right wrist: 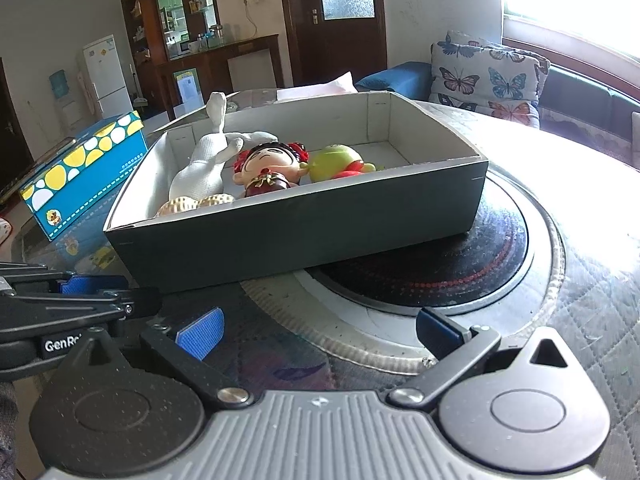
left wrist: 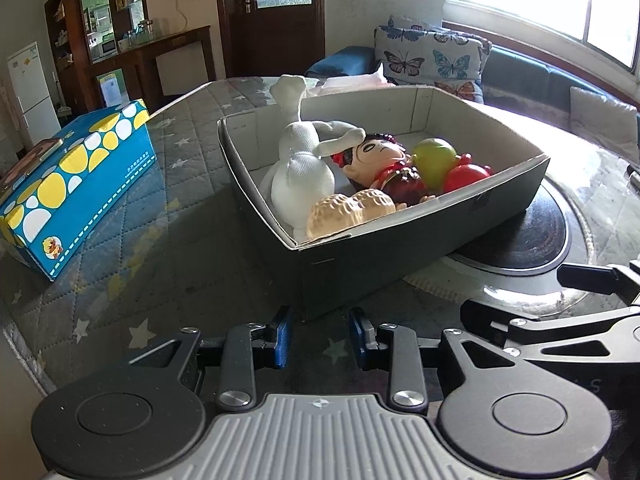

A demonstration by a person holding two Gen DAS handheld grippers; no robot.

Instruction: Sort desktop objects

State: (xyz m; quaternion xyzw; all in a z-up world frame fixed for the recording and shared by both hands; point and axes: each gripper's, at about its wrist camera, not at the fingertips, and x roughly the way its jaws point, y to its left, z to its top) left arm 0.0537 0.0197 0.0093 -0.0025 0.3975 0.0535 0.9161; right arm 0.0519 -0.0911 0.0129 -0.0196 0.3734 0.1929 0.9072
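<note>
Now I see both my left gripper and right gripper empty, fingers apart, low in frame before the cardboard box, where doll, plush and toy fruit lie gathered, apparently sorted.

Two handheld grippers, black and grey with blue pads.
Left gripper: black linkage arms, round black pivot discs, silver screws, ribbed grey centre plate with a small crosshair mark, blue ribbed fingertip pads. Right gripper: same build, pads blue; white "GenRo" lettering shows on the neighbouring black arm.
</note>
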